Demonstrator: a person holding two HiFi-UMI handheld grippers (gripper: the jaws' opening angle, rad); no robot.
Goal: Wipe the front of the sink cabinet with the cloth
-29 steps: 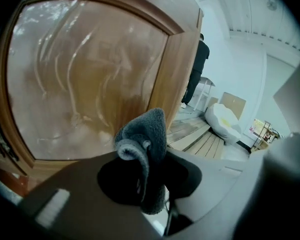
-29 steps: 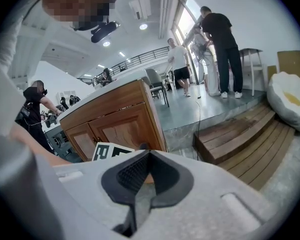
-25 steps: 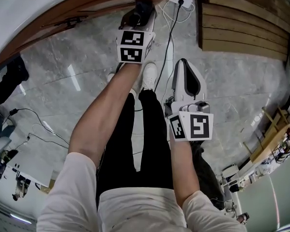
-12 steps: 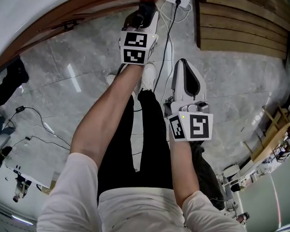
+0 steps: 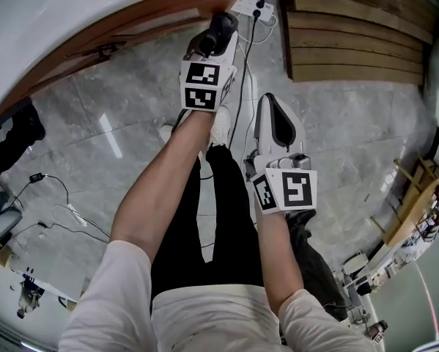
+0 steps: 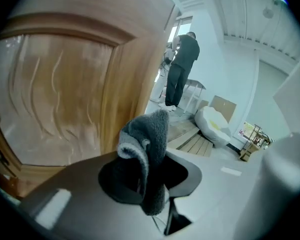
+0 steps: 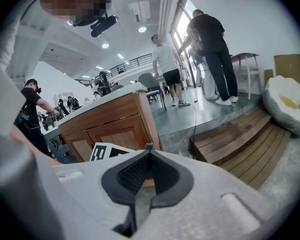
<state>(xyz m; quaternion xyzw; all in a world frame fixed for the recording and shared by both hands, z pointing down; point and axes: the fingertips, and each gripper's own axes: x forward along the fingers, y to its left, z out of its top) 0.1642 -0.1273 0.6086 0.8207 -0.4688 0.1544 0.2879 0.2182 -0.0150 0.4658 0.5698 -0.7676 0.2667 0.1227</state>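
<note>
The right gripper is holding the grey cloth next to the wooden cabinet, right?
Not quite. The left gripper is holding the grey cloth next to the wooden cabinet, as the left gripper view shows. The right gripper is shut on nothing.

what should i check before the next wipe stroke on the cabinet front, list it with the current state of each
1. Cloth held: the left gripper is shut on the grey cloth. Ok.
2. Cloth past the jaw tips: a folded wad sticks out. Ok.
3. Cloth touching the cabinet front: the panel is close beside it, but contact is unclear. Cannot tell.
4. Right gripper out of the way: shut, empty, held back. Ok.
5. Floor near the cabinet's foot: a power strip and cable lie there. Not ok.
</note>
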